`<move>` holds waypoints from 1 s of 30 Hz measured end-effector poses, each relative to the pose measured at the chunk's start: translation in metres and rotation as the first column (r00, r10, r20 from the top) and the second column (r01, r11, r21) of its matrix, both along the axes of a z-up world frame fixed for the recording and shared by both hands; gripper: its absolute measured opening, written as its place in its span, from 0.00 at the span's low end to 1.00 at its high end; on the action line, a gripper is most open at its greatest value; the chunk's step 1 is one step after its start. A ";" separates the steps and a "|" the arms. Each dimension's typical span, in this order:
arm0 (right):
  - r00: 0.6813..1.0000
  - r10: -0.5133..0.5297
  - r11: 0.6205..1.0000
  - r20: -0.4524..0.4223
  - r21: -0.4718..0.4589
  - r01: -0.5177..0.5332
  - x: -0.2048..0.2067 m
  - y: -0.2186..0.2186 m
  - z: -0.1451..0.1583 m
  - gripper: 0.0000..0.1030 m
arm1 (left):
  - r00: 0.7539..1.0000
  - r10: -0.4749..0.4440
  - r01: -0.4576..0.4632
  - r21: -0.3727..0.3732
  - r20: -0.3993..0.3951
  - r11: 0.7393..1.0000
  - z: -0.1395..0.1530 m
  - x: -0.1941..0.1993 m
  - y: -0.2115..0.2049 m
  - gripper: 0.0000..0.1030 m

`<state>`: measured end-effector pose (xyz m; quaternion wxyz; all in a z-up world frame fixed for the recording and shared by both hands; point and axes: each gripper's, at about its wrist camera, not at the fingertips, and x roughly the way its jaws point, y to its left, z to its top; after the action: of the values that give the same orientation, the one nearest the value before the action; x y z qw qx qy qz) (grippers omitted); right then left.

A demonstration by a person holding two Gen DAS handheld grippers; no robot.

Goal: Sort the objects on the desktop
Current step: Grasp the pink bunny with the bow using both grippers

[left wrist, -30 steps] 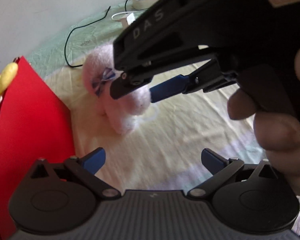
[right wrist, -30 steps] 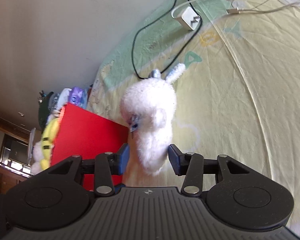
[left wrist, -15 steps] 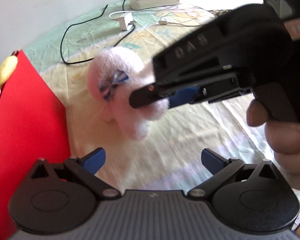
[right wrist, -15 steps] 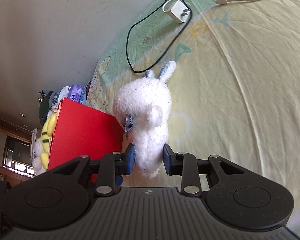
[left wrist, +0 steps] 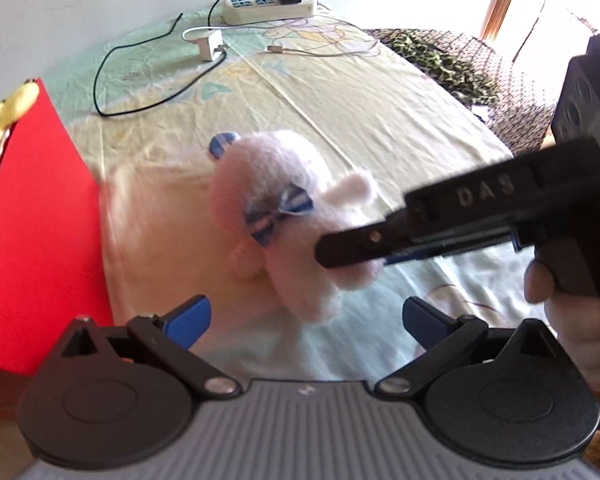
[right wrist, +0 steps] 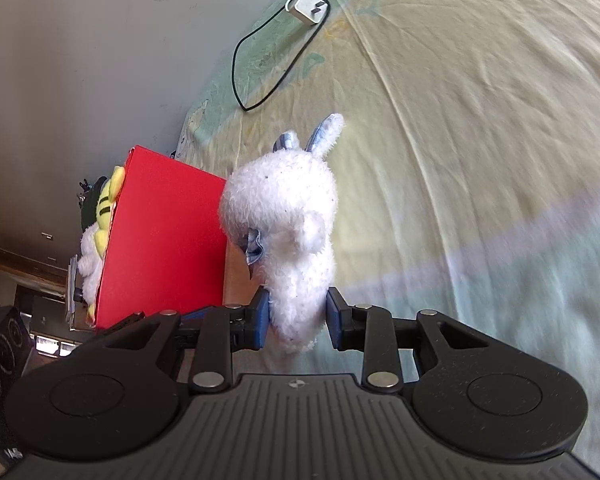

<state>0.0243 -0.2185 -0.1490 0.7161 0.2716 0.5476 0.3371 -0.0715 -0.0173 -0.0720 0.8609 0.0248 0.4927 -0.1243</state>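
1. One white plush bunny [right wrist: 284, 236] with a blue-striped bow [left wrist: 278, 214] is being held clear of the yellow sheet [right wrist: 480, 120], its blue-lined ears pointing away from the right wrist camera
2. The right gripper [right wrist: 296, 320] is clamping the bunny's lower body, a blue pad pressing into the fur on each side; in the left wrist view the right gripper [left wrist: 352, 250] is reaching in from the right edge, with a hand [left wrist: 576, 312] wrapping its handle
3. The left gripper [left wrist: 306, 318] is hanging with its blue fingers spread wide apart and gripping nothing, and the bunny is sitting just beyond and above the gap between them
4. A red box [right wrist: 160, 240] is standing just beside the bunny on its left in the right wrist view, and a yellow-and-black striped plush [right wrist: 106, 200] is poking out over the box's far side with a white plush [right wrist: 88, 264] below it
5. Farther across the sheet, a white charger [left wrist: 210, 40] and a black cable [left wrist: 140, 76] are lying well apart from the bunny, and a white power strip [left wrist: 268, 4] with a black adapter plugged in is sitting by the wall
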 end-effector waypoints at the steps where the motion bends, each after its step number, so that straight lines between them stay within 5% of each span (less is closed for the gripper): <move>1: 1.000 -0.005 1.000 -0.007 -0.001 0.005 -0.002 0.000 -0.002 0.31 | 1.000 -0.001 0.001 -0.012 -0.001 1.000 0.000 -0.002 0.000 0.99; 14: 0.998 -0.056 0.998 0.020 0.009 0.056 -0.003 -0.007 0.011 0.41 | 1.000 0.023 -0.022 -0.038 0.022 0.999 0.002 0.014 -0.003 0.99; 21: 0.998 -0.039 0.999 0.055 -0.015 0.040 0.022 0.010 0.014 0.49 | 0.997 0.081 -0.082 -0.135 -0.019 0.987 -0.005 0.041 0.010 0.98; 30: 1.000 -0.004 1.000 -0.005 0.023 0.004 0.049 0.033 -0.003 0.53 | 0.992 0.114 -0.121 -0.132 -0.061 0.984 -0.019 0.065 0.013 0.93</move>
<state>0.0734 -0.1859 -0.1516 0.7121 0.2819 0.5449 0.3413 -0.0067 -0.0042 -0.0915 0.8532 -0.0662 0.5062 -0.1072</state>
